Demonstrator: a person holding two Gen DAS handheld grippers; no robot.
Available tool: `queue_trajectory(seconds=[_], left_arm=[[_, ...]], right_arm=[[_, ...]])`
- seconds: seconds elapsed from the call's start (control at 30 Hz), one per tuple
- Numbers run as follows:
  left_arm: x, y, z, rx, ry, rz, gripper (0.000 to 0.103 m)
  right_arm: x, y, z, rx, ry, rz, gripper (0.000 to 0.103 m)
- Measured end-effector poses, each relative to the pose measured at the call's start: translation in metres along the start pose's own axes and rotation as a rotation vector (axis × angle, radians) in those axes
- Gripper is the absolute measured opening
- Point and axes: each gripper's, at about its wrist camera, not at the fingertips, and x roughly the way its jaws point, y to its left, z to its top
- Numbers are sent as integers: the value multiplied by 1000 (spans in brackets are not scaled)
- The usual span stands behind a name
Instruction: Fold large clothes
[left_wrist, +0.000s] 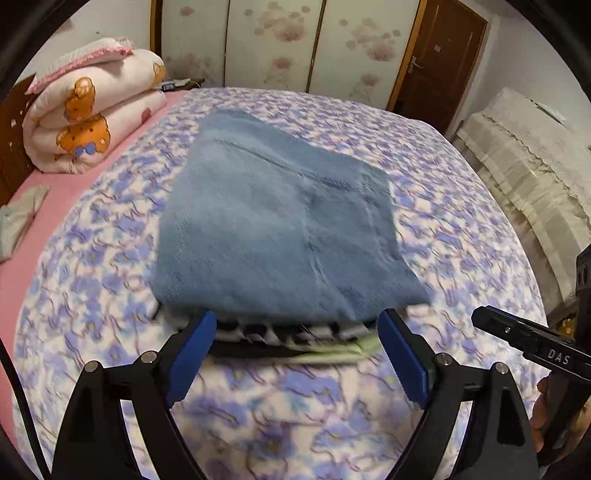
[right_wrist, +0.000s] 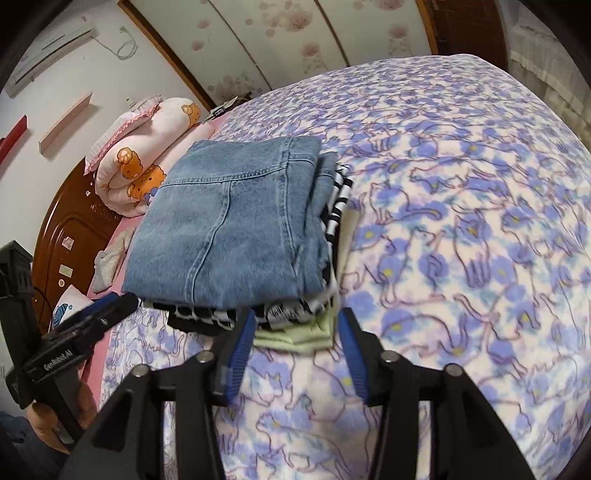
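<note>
A bed (left_wrist: 461, 221) under a purple flowered cover fills both views. A folded pink quilt (left_wrist: 92, 110) sits at upper left. Folded jeans (left_wrist: 273, 221) top a stack at frame centre, over a black-and-white garment (right_wrist: 332, 206) and a pale green one (right_wrist: 295, 338). Left gripper (left_wrist: 297, 334): fingers wide apart, nothing between them, the stack's near edge just beyond the tips. Right gripper (right_wrist: 297, 325): fingers parted, not pressing anything, tips at the stack's near corner.

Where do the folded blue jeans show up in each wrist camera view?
Left wrist: folded jeans at centre, atop the clothes stack, just beyond the open fingers.
Right wrist: jeans left of centre, above the fingers.
Shared landmark: the rolled pink bear-print quilt, beyond the jeans toward the left in both views.
</note>
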Motion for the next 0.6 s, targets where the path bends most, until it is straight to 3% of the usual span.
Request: queue_trajectory(seconds=[0.2,0.33,0.6], left_arm=[[-26,-28,-54,15,-48,21,88],[-55,-44,-95,-3,-66,37,102],[-113,-81,-164,4,-48,17,102]], right_arm=[[-29,-18,-44,9,-12,-72,54],[-56,-28,-84,19,9,-127,55],[-128,-38,-155,36,22,-160,56]])
